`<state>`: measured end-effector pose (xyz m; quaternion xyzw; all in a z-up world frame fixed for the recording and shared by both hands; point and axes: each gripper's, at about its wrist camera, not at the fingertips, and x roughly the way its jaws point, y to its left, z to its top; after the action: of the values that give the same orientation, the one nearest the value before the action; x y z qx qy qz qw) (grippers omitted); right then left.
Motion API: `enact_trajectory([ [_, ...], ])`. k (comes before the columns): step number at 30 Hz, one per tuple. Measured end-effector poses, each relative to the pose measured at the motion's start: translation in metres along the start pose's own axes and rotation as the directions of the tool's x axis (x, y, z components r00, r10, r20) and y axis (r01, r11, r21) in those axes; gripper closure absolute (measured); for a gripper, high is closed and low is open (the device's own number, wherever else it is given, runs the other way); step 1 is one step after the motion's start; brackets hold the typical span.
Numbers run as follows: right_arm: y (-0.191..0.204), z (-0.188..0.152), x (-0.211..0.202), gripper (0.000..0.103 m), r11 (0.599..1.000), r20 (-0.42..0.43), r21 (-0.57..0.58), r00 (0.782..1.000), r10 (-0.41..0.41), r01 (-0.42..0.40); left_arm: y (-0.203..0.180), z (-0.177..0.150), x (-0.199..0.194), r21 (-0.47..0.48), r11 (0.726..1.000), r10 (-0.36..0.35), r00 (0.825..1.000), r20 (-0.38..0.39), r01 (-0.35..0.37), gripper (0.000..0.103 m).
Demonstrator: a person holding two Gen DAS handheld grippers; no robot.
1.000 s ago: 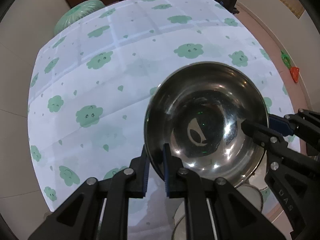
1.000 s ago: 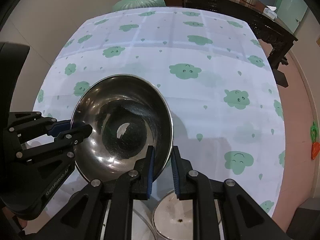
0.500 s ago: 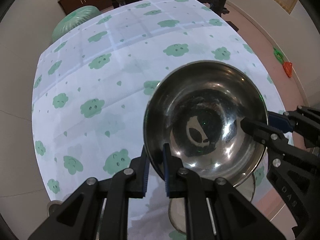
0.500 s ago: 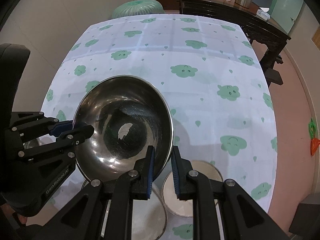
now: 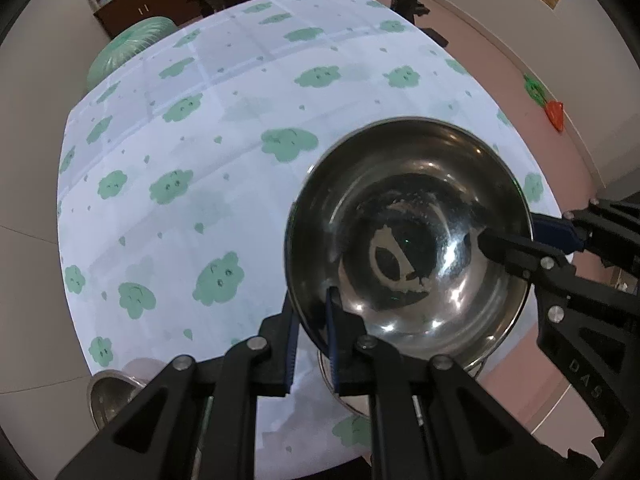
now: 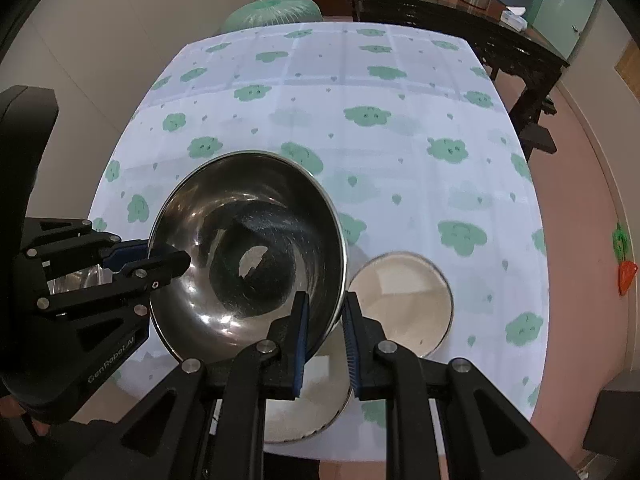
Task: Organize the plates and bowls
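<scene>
A large steel bowl point(image 5: 408, 240) point(image 6: 248, 256) hangs in the air above the near edge of the table, carried by both grippers. My left gripper point(image 5: 312, 308) point(image 6: 156, 254) is shut on its rim at one side, one finger inside and one outside. On the opposite side my right gripper point(image 6: 326, 304) point(image 5: 524, 236) is clamped over the rim the same way. A white plate point(image 6: 400, 304) lies on the cloth to the right of the bowl. A second white plate point(image 6: 304, 396) sits under the bowl, partly hidden by it.
The table wears a pale cloth point(image 6: 360, 120) with green cloud prints. A small steel bowl point(image 5: 108, 392) sits at the near left corner. A green stool point(image 6: 272, 12) and a dark wooden table point(image 6: 460, 28) stand beyond. An orange toy point(image 6: 626, 276) lies on the floor.
Both grippers have carried the bowl up and back toward the table's near edge. The white plates and the small steel bowl have come into view beneath. The grips are unchanged.
</scene>
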<state>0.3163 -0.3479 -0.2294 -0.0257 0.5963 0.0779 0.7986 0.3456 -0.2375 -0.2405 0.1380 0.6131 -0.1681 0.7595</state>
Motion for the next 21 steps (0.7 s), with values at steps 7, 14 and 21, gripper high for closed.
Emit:
enact_trajectory([
  [7, 0.006, -0.019, 0.004, 0.084, 1.0, -0.023, 0.012, 1.0, -0.001, 0.001, -0.005, -0.016, 0.003, 0.024, 1.0, 0.003, 1.0, -0.016, -0.003, 0.093],
  [14, 0.012, -0.03, 0.003, 0.084, 1.0, -0.032, 0.015, 0.999, -0.008, 0.008, -0.007, -0.026, 0.003, 0.033, 0.999, 0.004, 1.0, -0.022, -0.003, 0.093],
  [21, 0.013, -0.039, 0.007, 0.084, 1.0, -0.047, 0.022, 0.999, -0.008, 0.009, -0.01, -0.031, 0.006, 0.04, 0.999, 0.0, 0.999, -0.033, 0.001, 0.093],
])
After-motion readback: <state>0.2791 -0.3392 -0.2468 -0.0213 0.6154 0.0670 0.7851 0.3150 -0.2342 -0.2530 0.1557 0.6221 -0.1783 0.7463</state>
